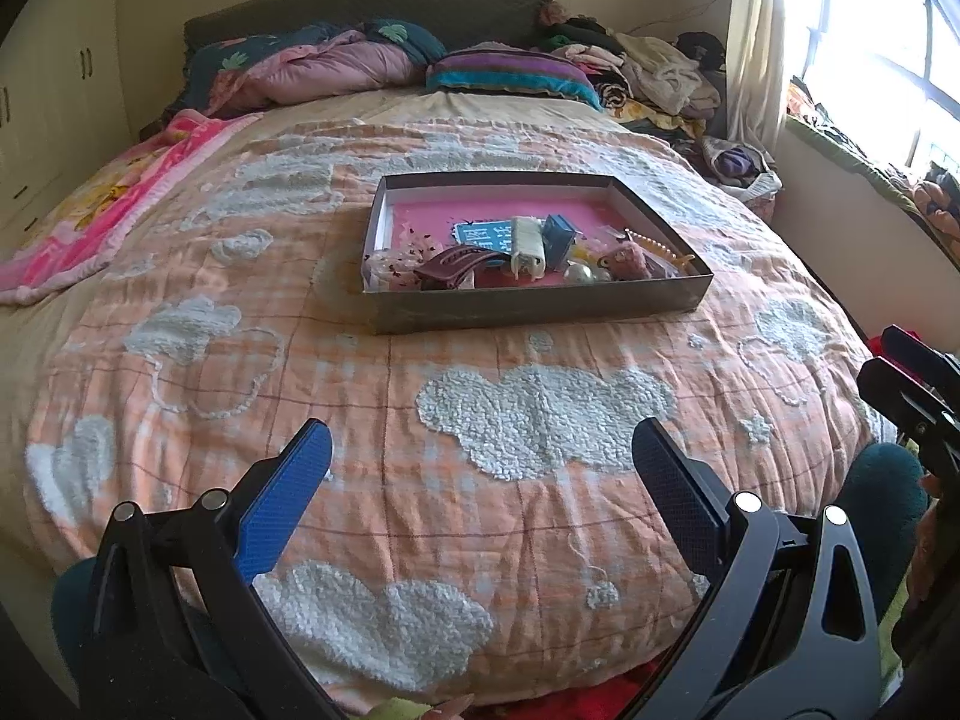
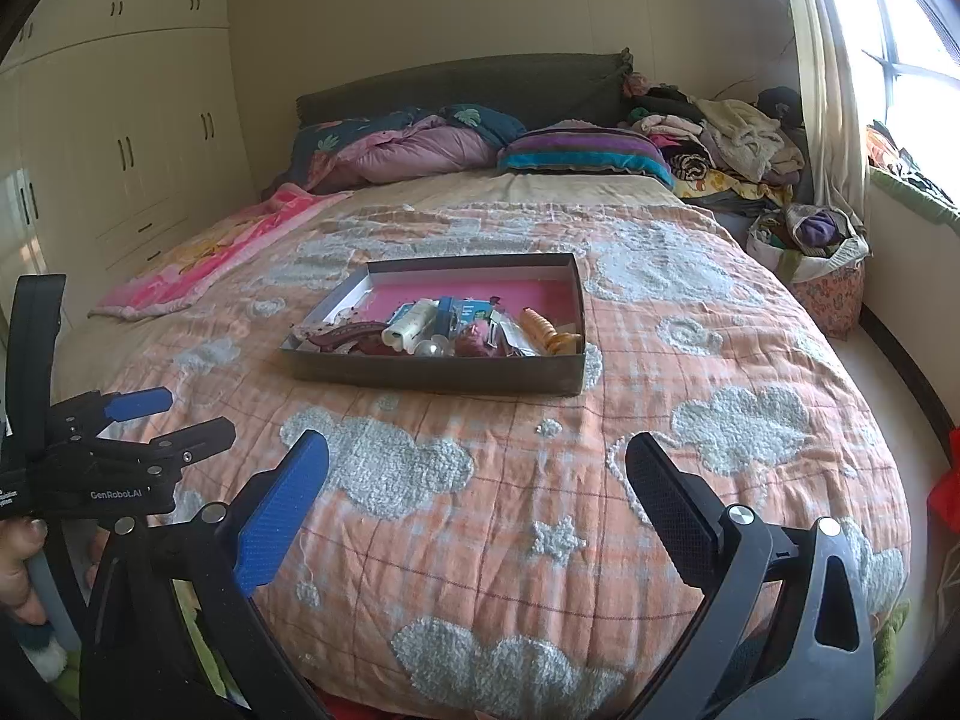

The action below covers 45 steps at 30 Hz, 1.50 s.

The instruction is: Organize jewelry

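A shallow grey box (image 1: 528, 305) with a pink floor sits in the middle of the bed; it also shows in the right wrist view (image 2: 432, 373). It holds jumbled jewelry and accessories: a maroon strap (image 1: 453, 267), a cream case (image 1: 528, 243), a blue box (image 1: 561, 234), a pearl strand (image 1: 651, 243), an orange hair clip (image 2: 543, 327). My left gripper (image 1: 483, 450) is open and empty, hovering over the near bedspread well short of the box. My right gripper (image 2: 477, 462) is open and empty, likewise near the bed's foot. The left gripper also shows in the right wrist view (image 2: 162, 420).
The bed has an orange checked quilt with white clouds (image 1: 540, 420). Pillows and a pink duvet (image 1: 336, 66) lie at the head, piled clothes (image 1: 654, 72) at the back right. Cream wardrobes (image 2: 120, 150) stand left, a window (image 2: 912, 60) right, a fabric basket (image 2: 822, 276) beside the bed.
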### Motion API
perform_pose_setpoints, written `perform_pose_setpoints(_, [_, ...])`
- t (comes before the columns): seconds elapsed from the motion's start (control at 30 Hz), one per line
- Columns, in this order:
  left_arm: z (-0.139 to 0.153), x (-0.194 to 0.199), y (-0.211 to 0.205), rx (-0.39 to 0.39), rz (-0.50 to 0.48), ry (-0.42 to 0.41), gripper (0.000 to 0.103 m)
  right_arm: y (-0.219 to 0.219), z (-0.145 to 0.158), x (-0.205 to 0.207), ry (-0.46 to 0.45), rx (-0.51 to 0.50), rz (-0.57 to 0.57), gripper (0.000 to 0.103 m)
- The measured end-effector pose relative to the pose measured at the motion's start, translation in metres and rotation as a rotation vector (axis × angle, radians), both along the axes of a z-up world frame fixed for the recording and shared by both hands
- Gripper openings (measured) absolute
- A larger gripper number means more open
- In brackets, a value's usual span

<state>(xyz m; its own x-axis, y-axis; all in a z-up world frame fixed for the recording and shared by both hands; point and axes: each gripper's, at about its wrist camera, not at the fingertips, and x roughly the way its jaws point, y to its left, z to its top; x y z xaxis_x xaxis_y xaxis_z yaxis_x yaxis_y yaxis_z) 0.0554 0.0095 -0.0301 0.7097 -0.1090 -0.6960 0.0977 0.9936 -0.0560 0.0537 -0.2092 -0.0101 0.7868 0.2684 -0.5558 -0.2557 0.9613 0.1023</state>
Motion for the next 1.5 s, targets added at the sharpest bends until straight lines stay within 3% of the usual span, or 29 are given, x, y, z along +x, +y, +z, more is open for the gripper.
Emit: perform_pose_setpoints(1.5, [0.0041, -0.0003, 0.0026, 0.016, 0.031, 0.008, 0.094, -0.0011, 0.0011, -0.0054, -0.005, -0.011, -0.002, 0.099])
